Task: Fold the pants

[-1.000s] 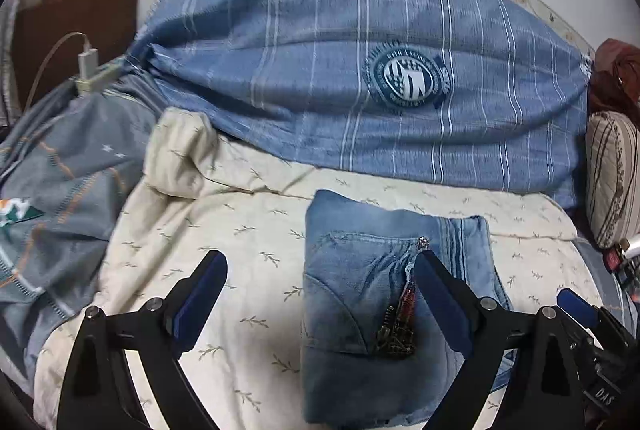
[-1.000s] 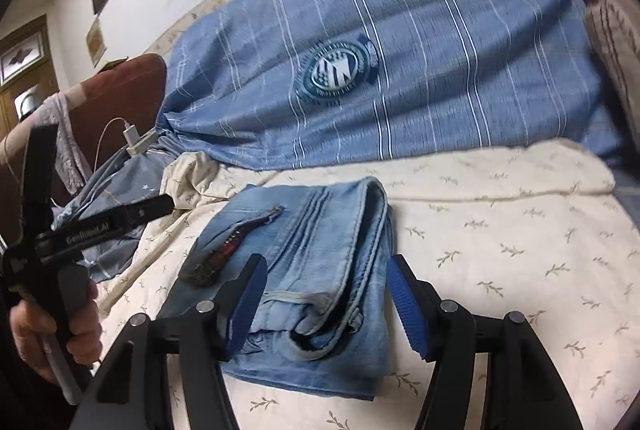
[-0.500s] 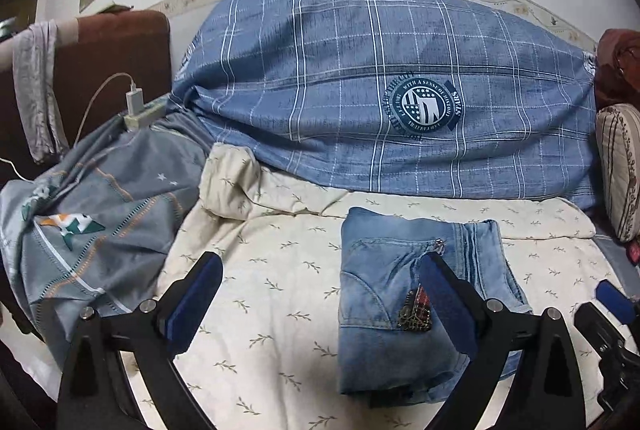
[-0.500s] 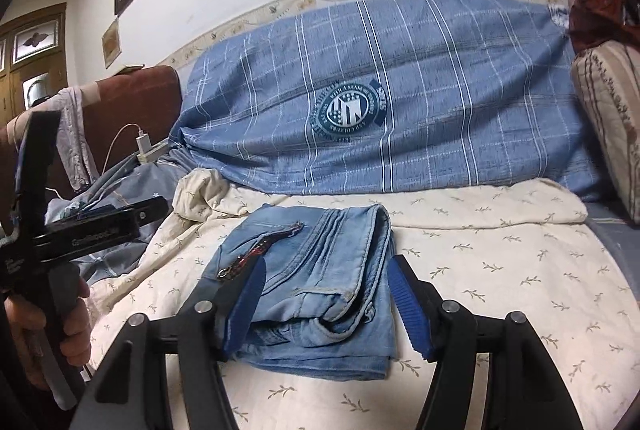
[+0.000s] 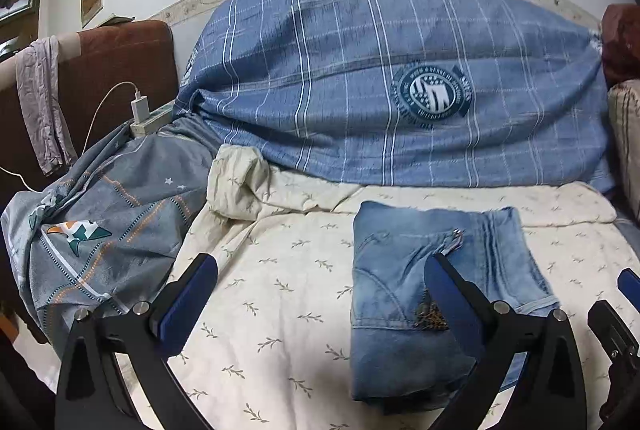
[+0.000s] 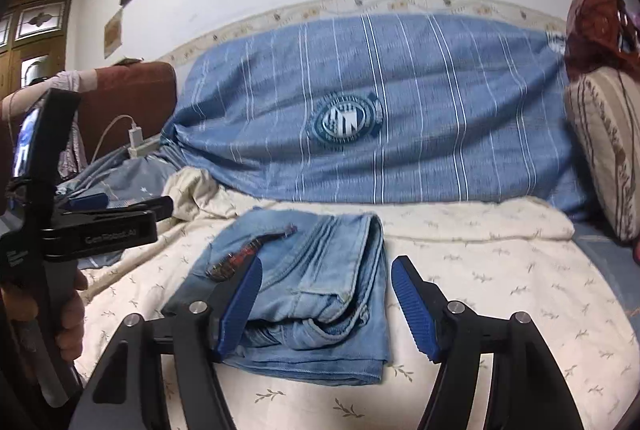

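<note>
Currently, both your left gripper (image 5: 320, 288) and right gripper (image 6: 326, 304) have just been opening, empty. Folded pants (image 6: 320, 270) lie at twelve o'clock of the right gripper, nearer; long axis runs away from you.

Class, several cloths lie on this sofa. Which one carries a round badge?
The blue striped cover draped over the backrest: it bears a dark round emblem. The folded jeans, cream leaf-print sheet and grey starred blanket have none.

The left hand-held gripper (image 5: 320, 290), jaws spread wide and just opened further with nothing between them, hovers above the cream bedspread (image 5: 280, 310), folded pants (image 5: 400, 290) at its 3 o'clock.
</note>
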Available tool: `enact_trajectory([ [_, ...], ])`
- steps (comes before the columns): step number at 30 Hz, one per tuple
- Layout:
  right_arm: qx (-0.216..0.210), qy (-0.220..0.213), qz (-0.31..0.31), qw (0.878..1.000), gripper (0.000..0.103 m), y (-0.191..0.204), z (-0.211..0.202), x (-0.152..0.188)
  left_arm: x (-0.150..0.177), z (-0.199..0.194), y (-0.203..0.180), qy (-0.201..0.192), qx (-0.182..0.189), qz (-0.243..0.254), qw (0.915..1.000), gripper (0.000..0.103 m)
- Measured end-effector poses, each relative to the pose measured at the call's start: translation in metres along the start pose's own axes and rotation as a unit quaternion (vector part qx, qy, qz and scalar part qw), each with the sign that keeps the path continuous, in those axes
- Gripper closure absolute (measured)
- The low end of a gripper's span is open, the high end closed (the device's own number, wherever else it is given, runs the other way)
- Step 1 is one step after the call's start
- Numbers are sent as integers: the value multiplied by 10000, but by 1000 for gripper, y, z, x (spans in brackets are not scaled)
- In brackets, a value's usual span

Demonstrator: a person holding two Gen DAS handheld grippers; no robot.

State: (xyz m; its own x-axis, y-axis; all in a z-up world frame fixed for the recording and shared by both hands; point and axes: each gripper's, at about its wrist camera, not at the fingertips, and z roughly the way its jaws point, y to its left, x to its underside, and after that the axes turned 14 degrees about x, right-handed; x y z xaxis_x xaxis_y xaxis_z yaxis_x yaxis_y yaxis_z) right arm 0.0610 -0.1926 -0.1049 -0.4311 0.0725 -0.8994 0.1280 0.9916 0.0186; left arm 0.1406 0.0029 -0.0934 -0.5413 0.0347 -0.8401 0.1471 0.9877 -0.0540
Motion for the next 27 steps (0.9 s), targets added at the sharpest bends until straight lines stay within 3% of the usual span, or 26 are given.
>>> enact_trajectory([
  [6,66,213,-69,9997,32,-1,15,3,1,8,2,77,-34,25,10000,0],
  [27,12,292,-35,9996,32,0,18,3,0,6,-1,20,13,98,9999,0],
])
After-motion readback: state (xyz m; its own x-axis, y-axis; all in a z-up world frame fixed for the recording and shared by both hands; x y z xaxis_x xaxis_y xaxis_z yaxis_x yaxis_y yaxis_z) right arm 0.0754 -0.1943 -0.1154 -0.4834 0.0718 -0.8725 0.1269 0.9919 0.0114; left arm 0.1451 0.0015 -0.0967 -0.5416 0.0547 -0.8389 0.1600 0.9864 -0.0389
